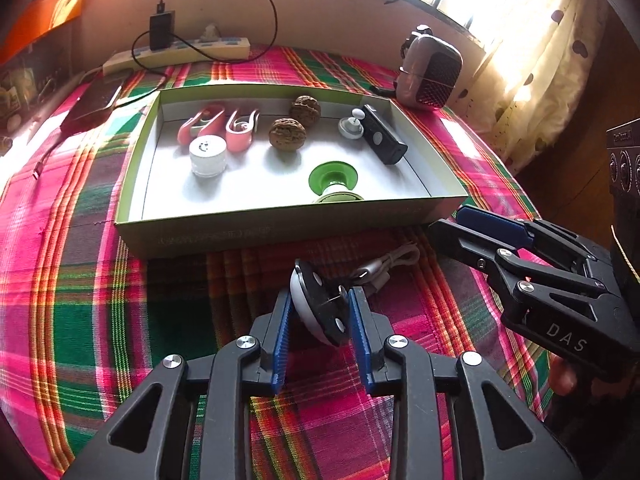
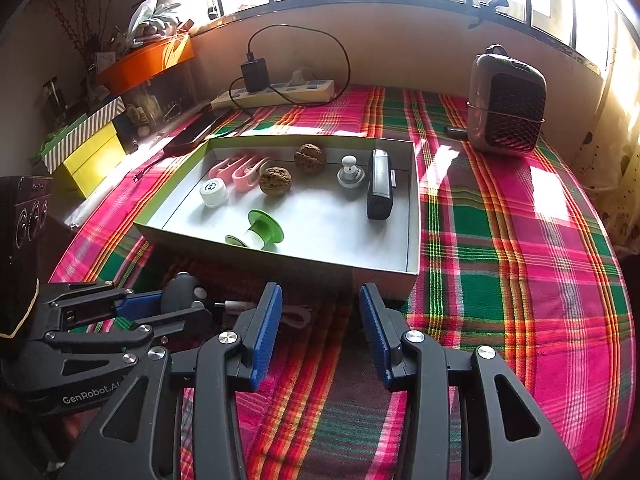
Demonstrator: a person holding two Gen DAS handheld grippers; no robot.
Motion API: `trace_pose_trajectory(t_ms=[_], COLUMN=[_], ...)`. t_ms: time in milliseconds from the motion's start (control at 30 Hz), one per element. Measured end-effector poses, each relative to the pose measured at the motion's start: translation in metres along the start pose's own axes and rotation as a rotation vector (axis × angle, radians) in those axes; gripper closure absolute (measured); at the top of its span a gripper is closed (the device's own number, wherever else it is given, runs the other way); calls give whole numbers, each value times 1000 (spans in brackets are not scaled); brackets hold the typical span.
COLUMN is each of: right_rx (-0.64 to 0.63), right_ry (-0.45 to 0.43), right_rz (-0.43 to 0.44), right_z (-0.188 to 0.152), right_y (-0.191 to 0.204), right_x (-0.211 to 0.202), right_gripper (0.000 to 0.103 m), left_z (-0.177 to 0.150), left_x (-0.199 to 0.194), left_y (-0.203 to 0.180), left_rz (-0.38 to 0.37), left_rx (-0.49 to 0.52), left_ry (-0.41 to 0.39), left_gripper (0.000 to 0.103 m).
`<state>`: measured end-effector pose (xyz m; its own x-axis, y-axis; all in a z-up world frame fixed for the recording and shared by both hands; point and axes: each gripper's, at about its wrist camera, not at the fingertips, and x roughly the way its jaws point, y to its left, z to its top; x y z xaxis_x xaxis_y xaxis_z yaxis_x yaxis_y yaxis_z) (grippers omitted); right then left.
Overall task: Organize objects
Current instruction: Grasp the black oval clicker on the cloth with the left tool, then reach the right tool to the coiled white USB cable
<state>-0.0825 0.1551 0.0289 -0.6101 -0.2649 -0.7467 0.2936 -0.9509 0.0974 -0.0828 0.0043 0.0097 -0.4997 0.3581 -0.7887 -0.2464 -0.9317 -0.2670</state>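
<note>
Here the left gripper [image 1: 320, 330] has its fingers [image 1: 280, 344] clenched on a small round black-and-white gadget [image 1: 320, 304], held edge-on just in front of the green-rimmed box [image 1: 280, 232] on the plaid-covered worktop [image 1: 80, 320]. The grip looks shallow and off-centre: the pads seem to catch the disc's domed white face on one side and its flat black face on the other, so it could pivot or squirt out as it is lifted. A white cable [image 1: 384, 266] lies coiled right behind it, touching or nearly so; whether it is attached I cannot tell, and if it is, it may drag along and snag on the box wall. The right gripper [image 2: 320, 336] hangs released and empty near the box's front wall, just beside the left one, so a careless swing could knock them together. Inside, the green spool [image 1: 334, 184] lies close to the near wall where a drop might strike it.
</note>
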Motion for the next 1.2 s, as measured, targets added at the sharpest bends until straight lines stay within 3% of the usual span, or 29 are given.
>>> trace_pose_trajectory(t_ms=[267,767,1200], right_rx=[-34,-51,-95], right_ry=[30,74,119], right_rz=[38,29,110], right_z=[-2,-2,-17], right_y=[9,18,31], right_x=[10,26,19], right_gripper=[61,61,61], left_z=[-4,-12,-14], left_x=[-7,-16,-18], left_y=[15,29,31], left_rz=[26,79,90], left_rx=[-21,-30,-17], left_ry=[-11,-25,-34], left_gripper=[77,77,77])
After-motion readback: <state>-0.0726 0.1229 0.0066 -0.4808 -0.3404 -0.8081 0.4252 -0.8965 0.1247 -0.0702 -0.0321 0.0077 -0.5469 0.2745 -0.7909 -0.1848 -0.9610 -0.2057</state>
